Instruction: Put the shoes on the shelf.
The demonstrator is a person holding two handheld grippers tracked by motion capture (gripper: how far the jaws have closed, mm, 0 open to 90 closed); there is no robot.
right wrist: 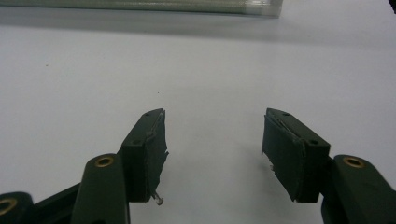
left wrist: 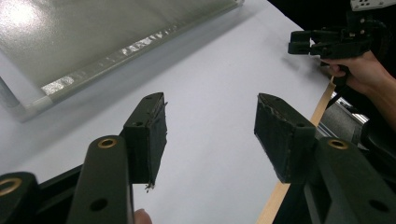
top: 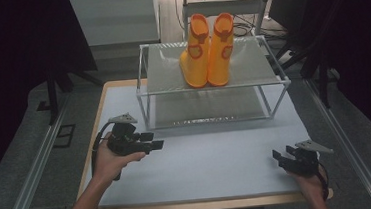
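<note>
A pair of orange rubber boots point(top: 207, 50) stands upright on the top shelf of a two-tier metal rack point(top: 212, 85) at the back of the white table. My left gripper point(top: 152, 140) is held by a hand at the table's left, in front of the rack's left corner, open and empty. In the left gripper view the left gripper point(left wrist: 210, 126) points across bare tabletop. My right gripper point(top: 284, 155) rests at the front right corner, open with nothing between its jaws. The right gripper view has the right gripper point(right wrist: 212, 140) over bare white surface.
The rack's lower shelf edge point(left wrist: 116, 53) lies close ahead of the left gripper. The table's wooden front edge point(top: 206, 203) runs along the bottom. Metal rails point(top: 33, 166) flank the table on both sides. Dark curtains and cables stand behind.
</note>
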